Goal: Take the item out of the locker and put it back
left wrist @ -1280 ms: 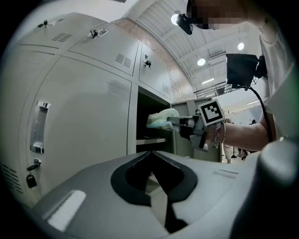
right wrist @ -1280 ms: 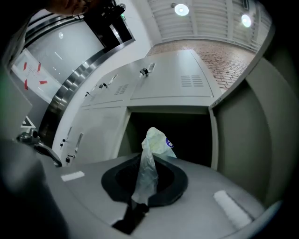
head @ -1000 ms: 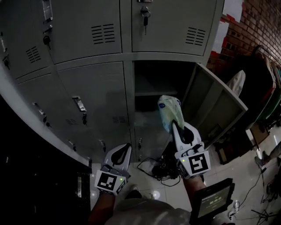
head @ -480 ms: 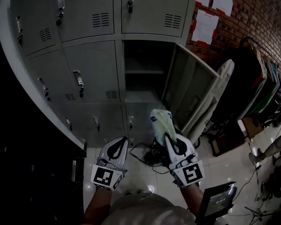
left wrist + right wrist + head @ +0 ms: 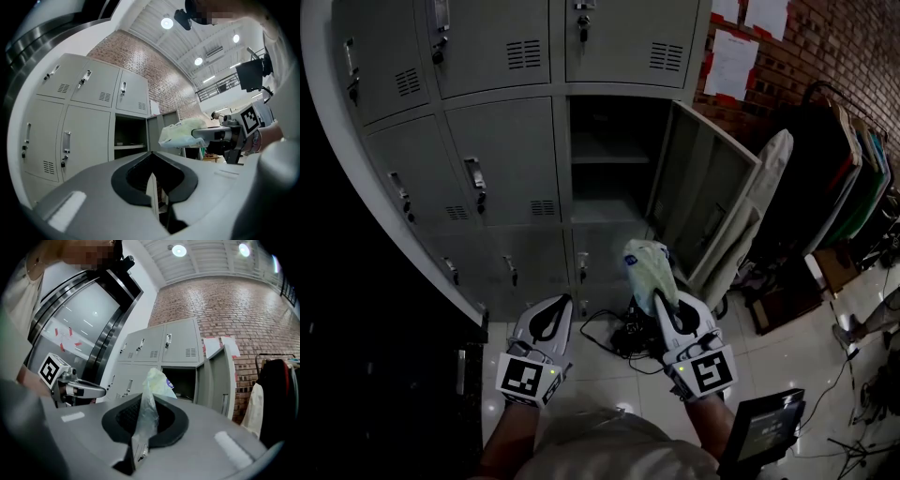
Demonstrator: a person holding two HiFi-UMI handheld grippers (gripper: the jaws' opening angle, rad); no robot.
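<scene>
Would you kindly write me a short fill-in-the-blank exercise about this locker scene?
1. The pale green plastic bag is pinched by the gripper on the person's ___ side.
2. The door of the grey metal locker compartment stands ___.
3. The other gripper, its jaws together, holds ___.
Missing words: right; open; nothing.

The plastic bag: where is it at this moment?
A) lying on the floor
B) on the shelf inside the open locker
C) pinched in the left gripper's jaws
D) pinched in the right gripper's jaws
D: the right gripper is shut on the plastic bag, held in the air outside the open locker.
</scene>
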